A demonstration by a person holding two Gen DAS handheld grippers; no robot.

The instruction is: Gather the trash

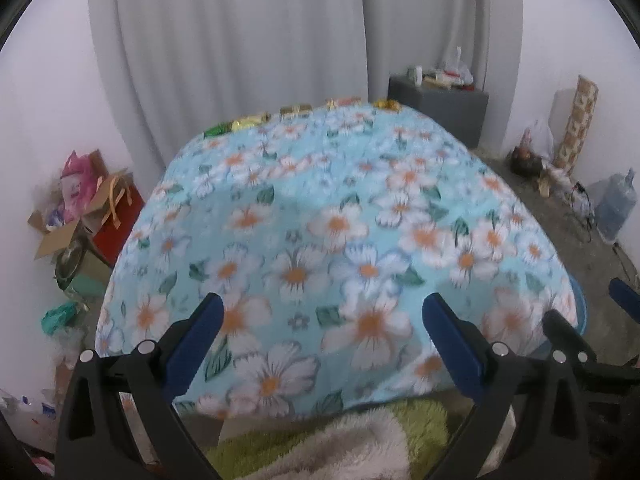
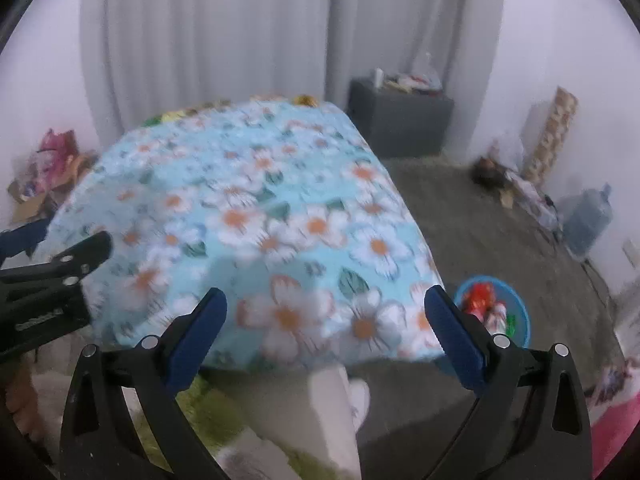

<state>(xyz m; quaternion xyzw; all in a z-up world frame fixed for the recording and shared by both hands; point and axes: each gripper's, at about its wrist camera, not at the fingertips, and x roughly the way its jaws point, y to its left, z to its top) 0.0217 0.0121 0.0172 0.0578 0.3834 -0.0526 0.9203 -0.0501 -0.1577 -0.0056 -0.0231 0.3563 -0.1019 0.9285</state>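
Wrappers line the far table edge
Shiny gold and green wrappers [image 1: 256, 120] lie crumpled on the floral table [image 1: 320, 208]; left tongs [image 1: 320, 320] and right tongs [image 2: 324, 312] gape wide, empty.

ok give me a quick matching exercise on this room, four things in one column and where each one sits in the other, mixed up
Things:
1. blue basin
2. shiny wrappers
3. cardboard box
4. water jug

Places:
a. far edge of the floral cloth
b. floor, by the right wall
c. floor, beside the table's near right corner
d. left wall, amid clutter

Pairs: 1-c, 2-a, 3-d, 4-b
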